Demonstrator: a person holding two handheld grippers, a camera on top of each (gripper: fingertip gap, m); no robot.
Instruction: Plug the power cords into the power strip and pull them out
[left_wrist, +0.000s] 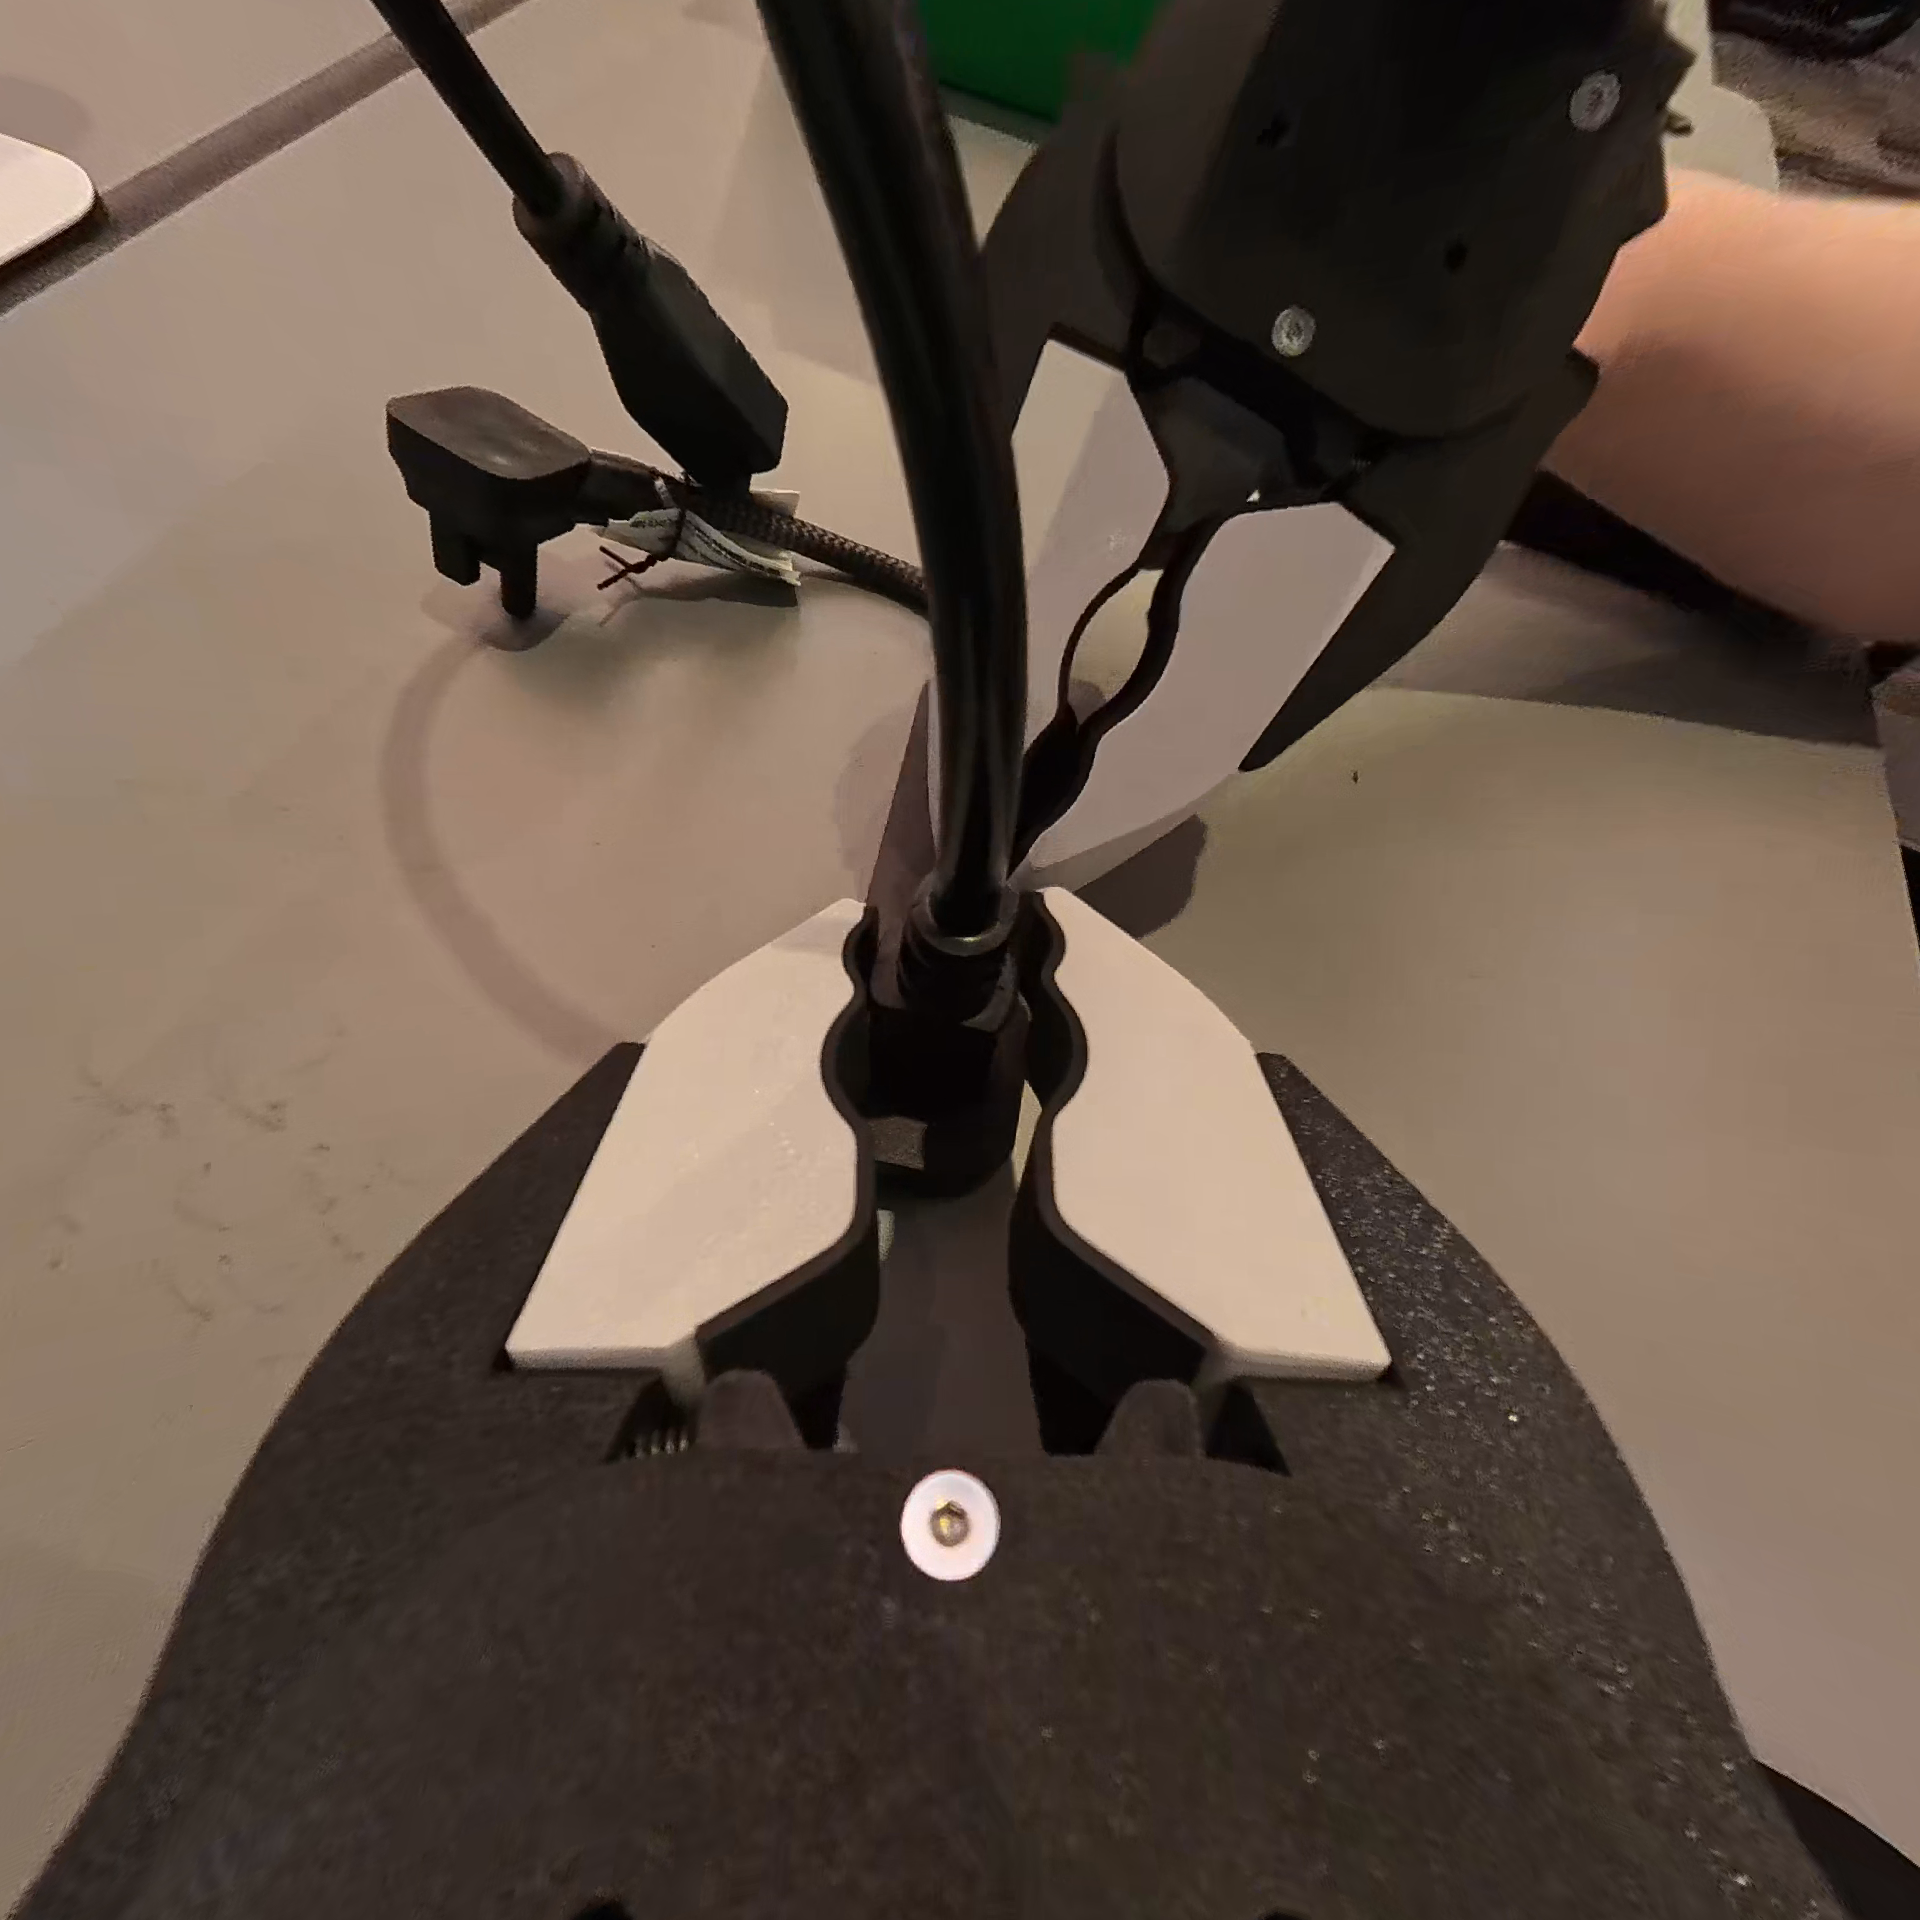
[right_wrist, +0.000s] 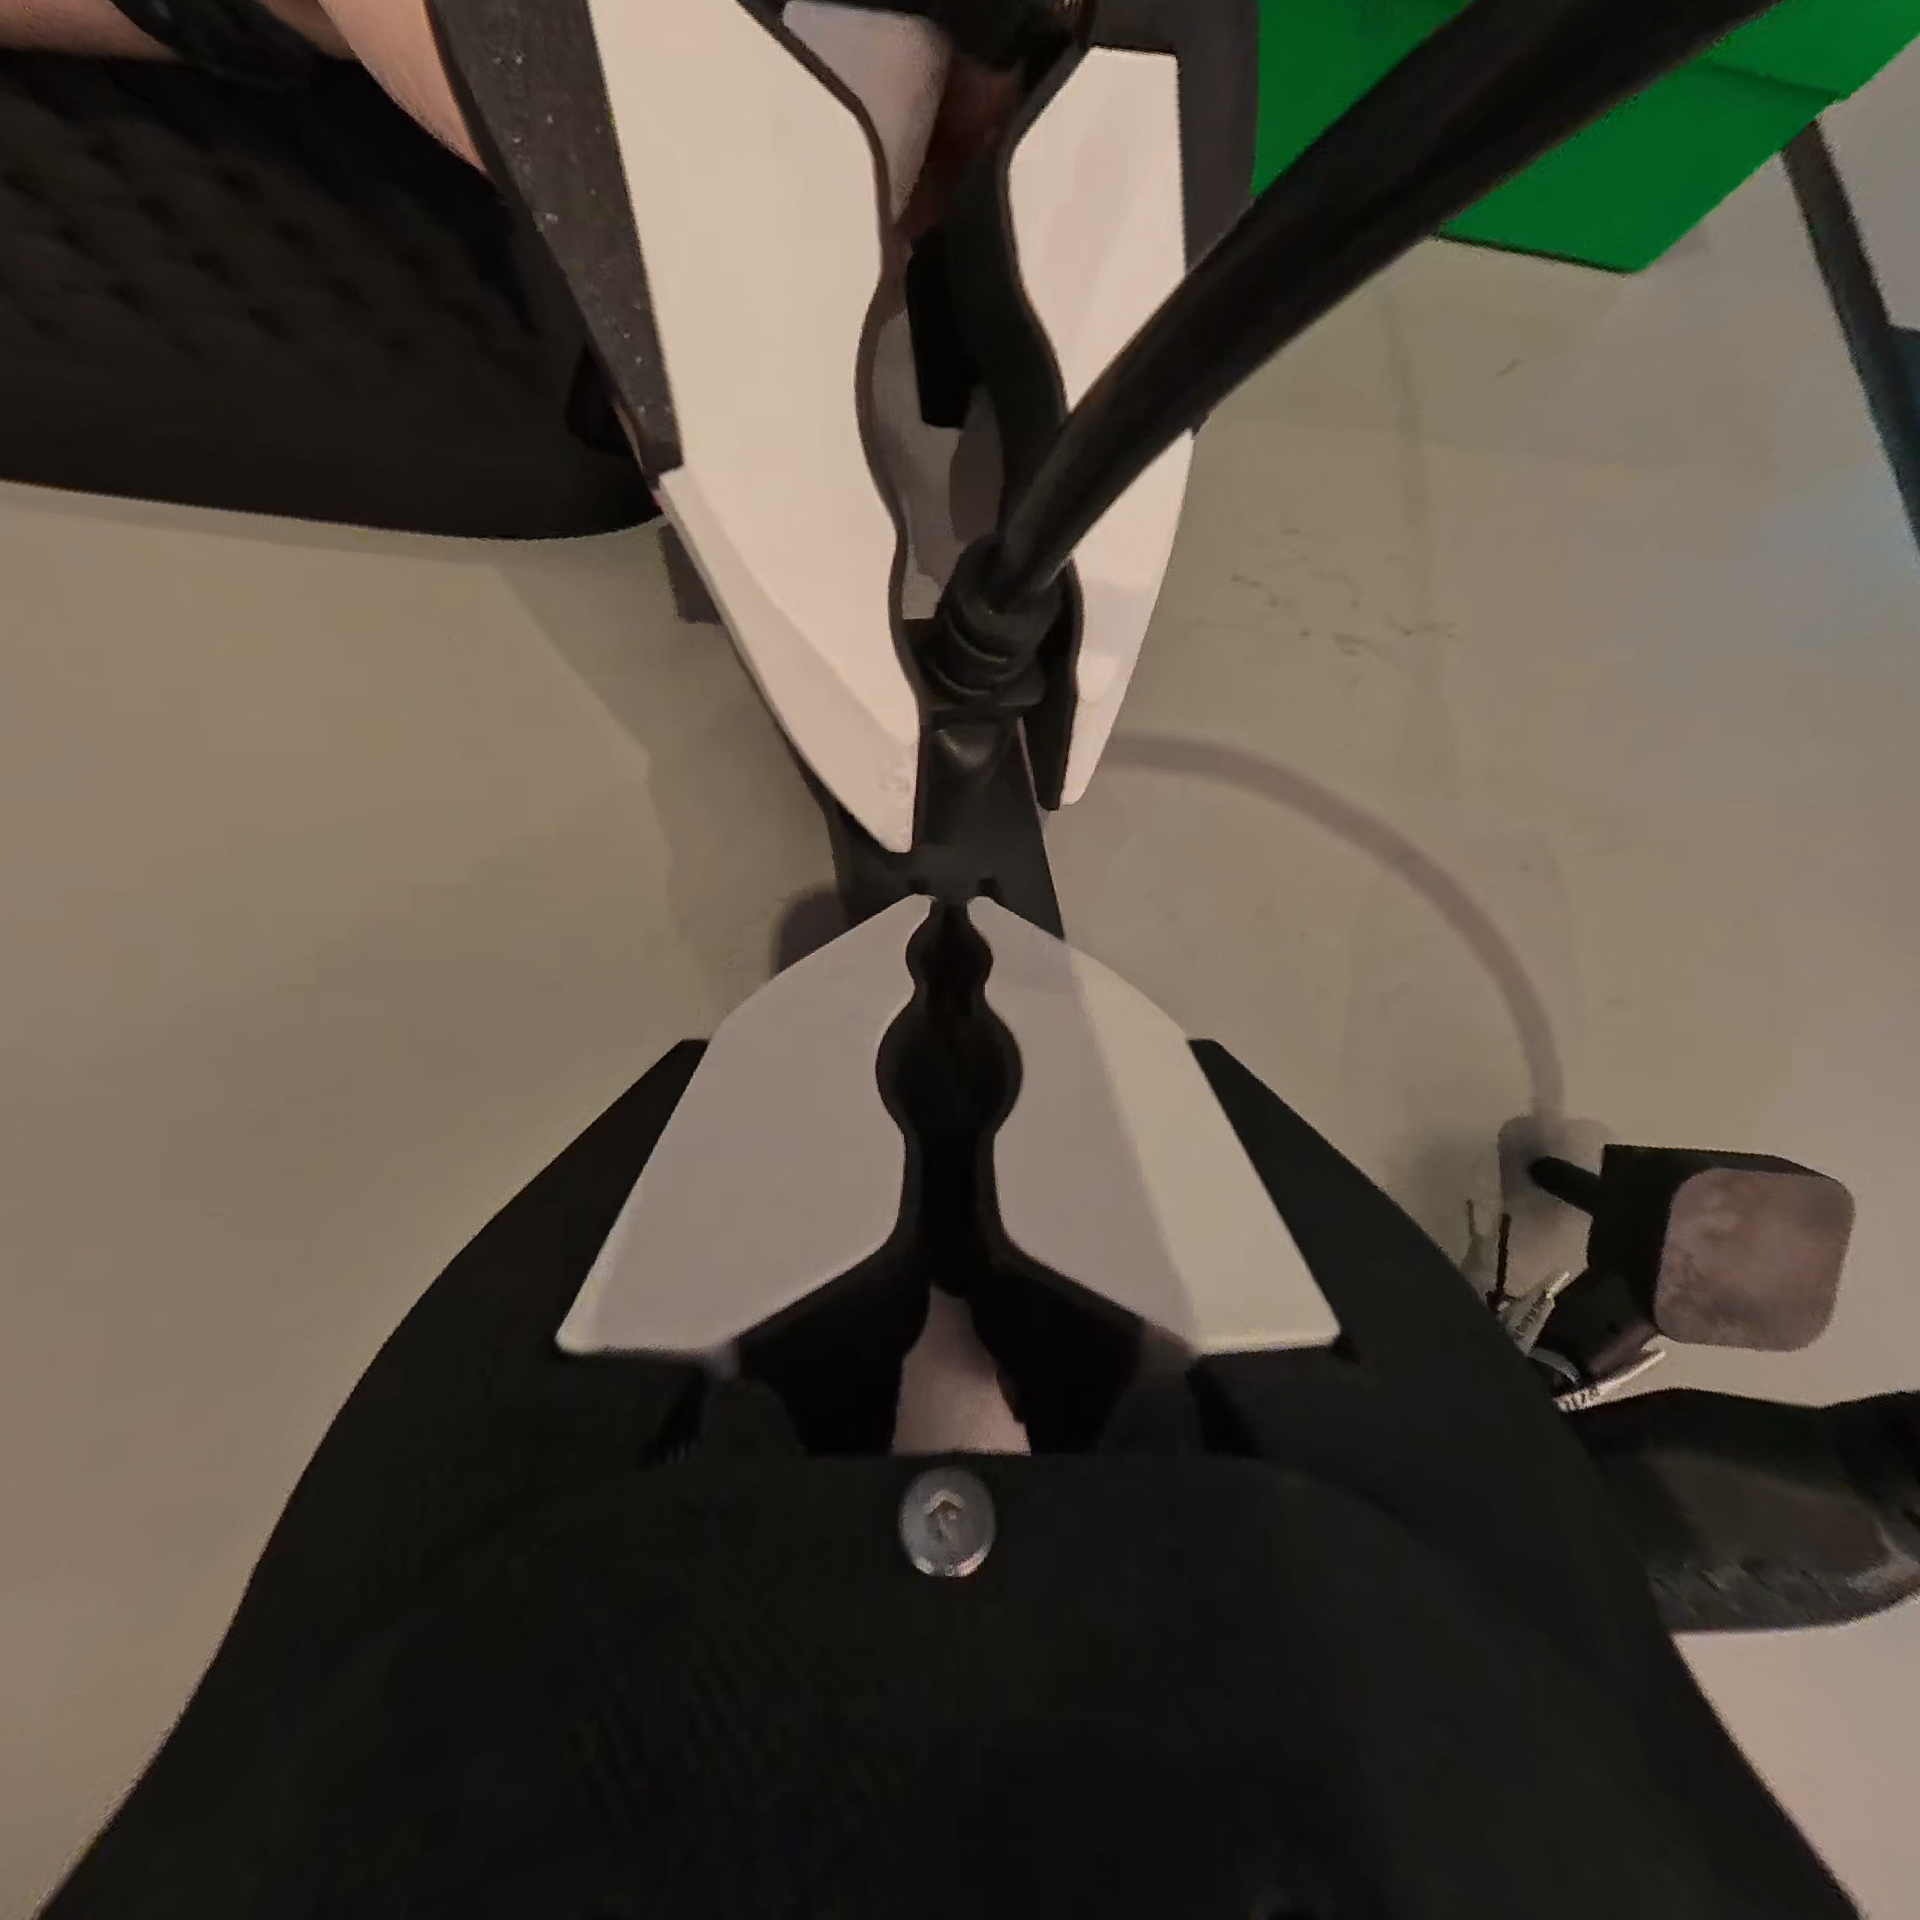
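Observation:
My left gripper (left_wrist: 951, 914) is shut on a black cord plug (left_wrist: 935, 1081), and its black cord (left_wrist: 935, 520) rises up out of view. The same gripper (right_wrist: 977, 810) shows from above in the right wrist view, holding the plug (right_wrist: 971, 821) just over the table. My right gripper (right_wrist: 948, 914) is shut, with its tips against the plug's lower edge. In the left wrist view it (left_wrist: 1023, 868) points down beside the cord. A second black three-pin plug (left_wrist: 488, 457) lies loose on the table. I cannot make out a power strip.
A black cable connector (left_wrist: 675, 343) hangs over the loose plug (right_wrist: 1756, 1247). A pale curved line (right_wrist: 1455, 883) arcs across the grey table (left_wrist: 260, 831). A green box (right_wrist: 1558, 156) stands at the back and a black mat (right_wrist: 260, 312) at the side. A person's forearm (left_wrist: 1766, 416) is behind the right gripper. My two grippers' fingertips are within a few centimetres of each other.

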